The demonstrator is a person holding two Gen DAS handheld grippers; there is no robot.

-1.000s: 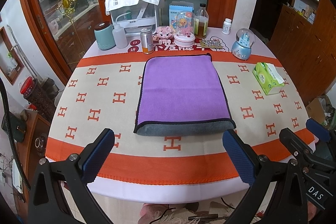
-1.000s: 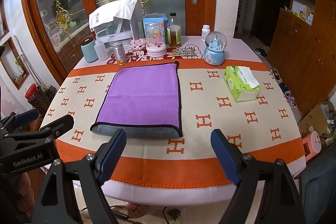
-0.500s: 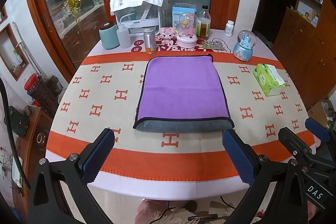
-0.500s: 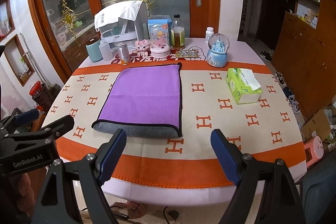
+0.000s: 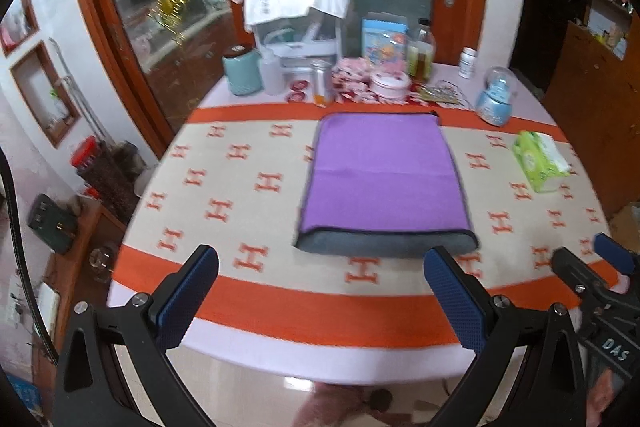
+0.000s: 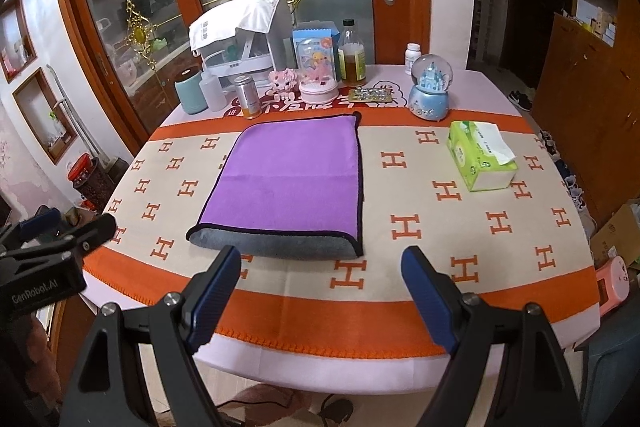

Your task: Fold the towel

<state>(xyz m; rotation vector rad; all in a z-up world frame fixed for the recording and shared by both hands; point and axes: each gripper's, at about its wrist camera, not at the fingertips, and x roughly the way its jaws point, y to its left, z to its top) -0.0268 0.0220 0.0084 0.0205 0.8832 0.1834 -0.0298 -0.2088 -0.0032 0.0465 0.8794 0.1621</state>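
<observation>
Black angular frames with silver screws, blue textured pads (image 6: pixel 216 297), white "GenRobot.AI" and "DAS" lettering on casings.

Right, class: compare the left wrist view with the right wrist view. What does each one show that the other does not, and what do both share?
Only the left wrist view shows the right gripper at its right edge, jaws open. Only the right wrist view shows the left gripper at its left edge, the shoes on the floor and the pink object at the table's right. Both share the folded purple towel with its grey underside, the green tissue box, the snow globe, and the orange-bordered H-patterned tablecloth.
</observation>
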